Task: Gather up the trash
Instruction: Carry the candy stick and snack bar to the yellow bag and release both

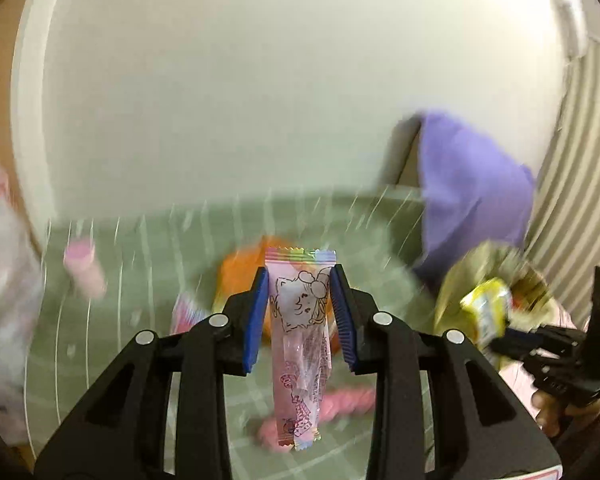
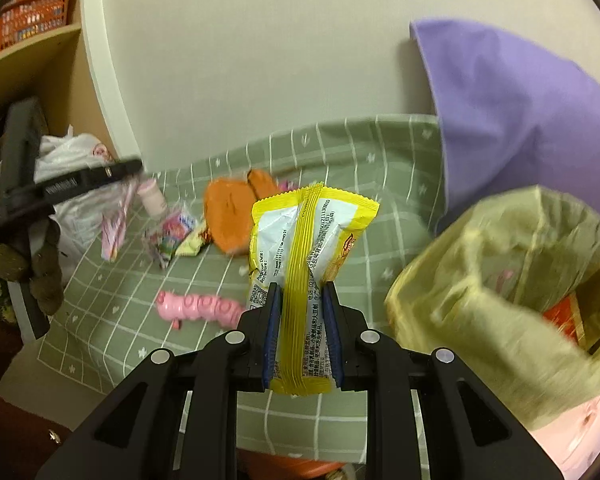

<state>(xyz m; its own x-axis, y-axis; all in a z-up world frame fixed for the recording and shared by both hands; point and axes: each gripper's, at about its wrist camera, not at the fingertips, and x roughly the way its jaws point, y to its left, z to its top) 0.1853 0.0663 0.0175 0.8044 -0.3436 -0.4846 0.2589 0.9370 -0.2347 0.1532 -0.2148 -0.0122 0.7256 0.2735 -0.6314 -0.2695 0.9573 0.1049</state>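
My left gripper (image 1: 300, 276) is shut on a long pink candy wrapper (image 1: 300, 344) and holds it above the green checked bedsheet (image 1: 140, 300). My right gripper (image 2: 300, 290) is shut on a yellow snack wrapper (image 2: 304, 240); it also shows in the left wrist view (image 1: 486, 312). A yellow-green trash bag (image 2: 500, 280) stands open at the right, close to the right gripper; it is blurred in the left wrist view (image 1: 460, 276). The left gripper (image 2: 112, 184) appears at the far left of the right wrist view with the pink wrapper (image 2: 114, 228).
On the green sheet (image 2: 360, 168) lie an orange item (image 2: 228, 216), several small wrappers (image 2: 172, 236), a pink bottle (image 2: 152, 196) and a pink toy (image 2: 196, 308). A purple pillow (image 2: 512, 112) leans at the right. A white plastic bag (image 2: 76, 184) and shelves (image 2: 32, 44) are at the left.
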